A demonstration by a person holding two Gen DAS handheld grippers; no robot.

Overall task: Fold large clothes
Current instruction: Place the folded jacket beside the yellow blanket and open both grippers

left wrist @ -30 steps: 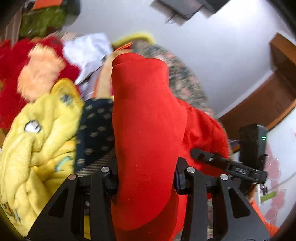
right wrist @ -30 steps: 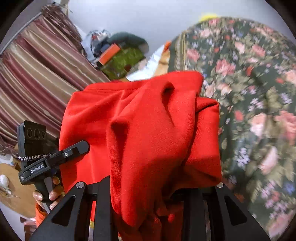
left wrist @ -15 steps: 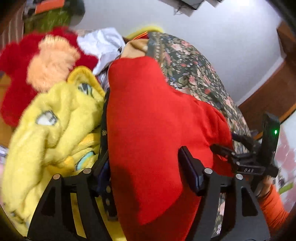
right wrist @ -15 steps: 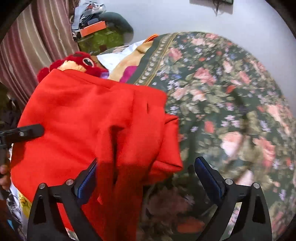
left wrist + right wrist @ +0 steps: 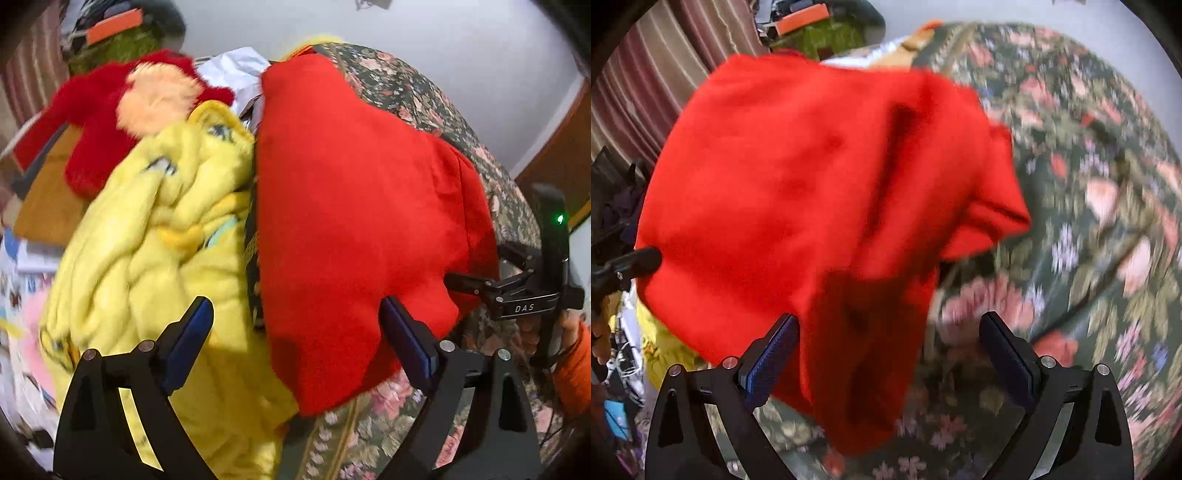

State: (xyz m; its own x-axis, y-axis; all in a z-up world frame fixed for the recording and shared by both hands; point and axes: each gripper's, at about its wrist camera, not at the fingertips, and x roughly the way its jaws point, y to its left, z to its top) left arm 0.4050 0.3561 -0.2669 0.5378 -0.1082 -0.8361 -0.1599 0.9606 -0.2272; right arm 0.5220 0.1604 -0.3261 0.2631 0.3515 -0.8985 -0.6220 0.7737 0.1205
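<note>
The left gripper [image 5: 297, 332] is opening, its fingers [image 5: 190, 332] wide apart, with the near edge of the red garment [image 5: 351, 206] lying loose between them, unpinched. The right gripper [image 5: 886, 343] also has its fingers [image 5: 772, 350] spread wide, a fold of the same red garment [image 5: 812, 177] hanging between them untouched. The garment lies heaped on the floral bedspread [image 5: 1089, 184]. Beside it, to the left, is a yellow fleece blanket [image 5: 155, 236]; farther back sits a red plush toy [image 5: 110, 114]. A striped curtain [image 5: 665, 77] hangs behind.
</note>
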